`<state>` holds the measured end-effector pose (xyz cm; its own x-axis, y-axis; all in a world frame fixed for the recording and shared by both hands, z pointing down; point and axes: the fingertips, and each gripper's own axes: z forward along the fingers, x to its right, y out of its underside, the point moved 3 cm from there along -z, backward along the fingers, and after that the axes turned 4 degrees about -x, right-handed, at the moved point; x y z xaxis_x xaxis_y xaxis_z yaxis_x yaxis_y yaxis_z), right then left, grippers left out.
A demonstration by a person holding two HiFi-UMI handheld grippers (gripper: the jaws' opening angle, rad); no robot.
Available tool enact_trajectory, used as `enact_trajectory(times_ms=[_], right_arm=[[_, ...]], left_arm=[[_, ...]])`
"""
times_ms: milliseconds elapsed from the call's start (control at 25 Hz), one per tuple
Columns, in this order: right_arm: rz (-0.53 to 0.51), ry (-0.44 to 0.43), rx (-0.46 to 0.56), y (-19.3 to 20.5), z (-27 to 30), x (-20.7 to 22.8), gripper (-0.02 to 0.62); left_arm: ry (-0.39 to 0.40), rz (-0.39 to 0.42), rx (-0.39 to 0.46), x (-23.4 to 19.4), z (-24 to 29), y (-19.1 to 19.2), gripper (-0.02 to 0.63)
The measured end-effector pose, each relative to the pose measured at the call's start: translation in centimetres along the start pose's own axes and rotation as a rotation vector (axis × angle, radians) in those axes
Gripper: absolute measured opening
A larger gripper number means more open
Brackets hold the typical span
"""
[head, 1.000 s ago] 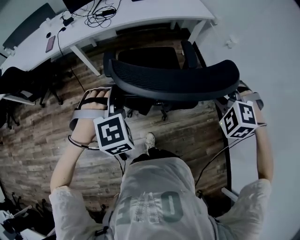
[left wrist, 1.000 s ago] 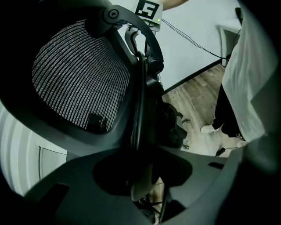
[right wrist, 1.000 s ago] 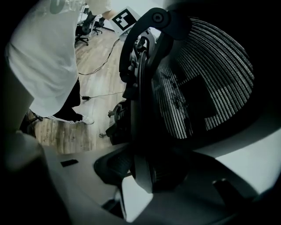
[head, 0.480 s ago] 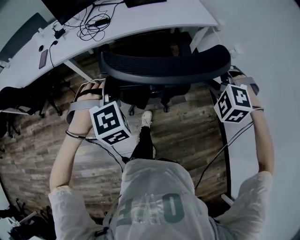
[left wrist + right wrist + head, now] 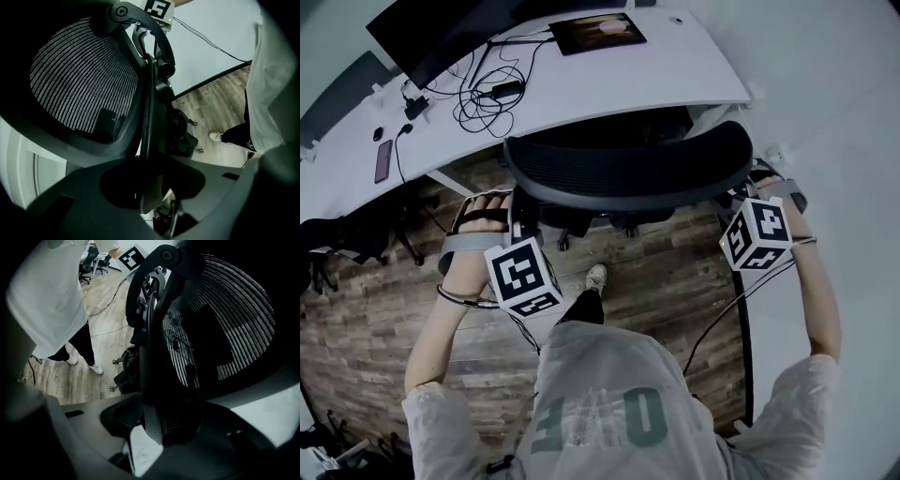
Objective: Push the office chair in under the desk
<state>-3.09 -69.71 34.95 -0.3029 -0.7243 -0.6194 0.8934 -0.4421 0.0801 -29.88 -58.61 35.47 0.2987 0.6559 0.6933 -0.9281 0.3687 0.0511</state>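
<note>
1. At the near edge of the white surface [image 5: 609, 80], the office chair [image 5: 628, 164] stands with its seat already in shadow beneath the top. Its mesh backrest is just short of the edge, rear side toward the person.
2. Left hand-held gripper [image 5: 151, 180]: clenched on the backrest's left rim. Its own view shows the dark frame bar running down between the jaws.
3. Right hand-held gripper [image 5: 154, 423]: clamped on the backrest's right rim in the same manner.
4. Judgement on the hold: one grip at each side (a matched pair) lets the push go in square, so the castors are less likely to veer. Holding the rigid rim rather than the mesh gives something firm to press against.
5. Edges: a white leg [image 5: 445, 180] of the surface stands to the left of the chair, near but apart from it. The chair's base is too dark to trace under the top.
6. On top sit a monitor [image 5: 441, 33], a tangle of cables [image 5: 487, 89] and a phone [image 5: 383, 159], all out of the chair's path.
7. Open room: little travel appears to remain before the backrest meets the edge. The wooden floor [image 5: 666, 272] behind is bare apart from the person's shoe [image 5: 596, 277].
</note>
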Motion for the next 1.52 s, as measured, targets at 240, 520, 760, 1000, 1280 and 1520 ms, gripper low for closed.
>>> enact_trajectory(times_ms=[240,520,760,1000,1280,1520], right_arm=[[0.000,0.002,0.013,0.1,4.4,6.1,0.126],[-0.025,0.004,0.053,-0.6,8.1,11.1,0.126],[-0.040,0.005,0.106,-1.3,10.0,13.8,0.126],[-0.052,-0.006,0.164,-2.1,11.3,15.8,0.126],[-0.080,0.009,0.183,-1.6,11.9,16.5,0.129],[-0.093,-0.002,0.187,-1.6,12.2,16.4,0.129]], left_arm=[[0.002,-0.017,-0.004,-5.0,4.4,0.5,0.161],[0.009,-0.054,-0.060,-9.2,8.2,1.7,0.162],[0.015,-0.075,-0.125,-11.8,10.4,2.7,0.164],[-0.015,-0.092,-0.214,-13.5,12.3,3.8,0.176],[-0.048,-0.088,-0.240,-13.7,12.8,3.4,0.176],[-0.026,-0.094,-0.230,-13.6,13.0,3.5,0.176]])
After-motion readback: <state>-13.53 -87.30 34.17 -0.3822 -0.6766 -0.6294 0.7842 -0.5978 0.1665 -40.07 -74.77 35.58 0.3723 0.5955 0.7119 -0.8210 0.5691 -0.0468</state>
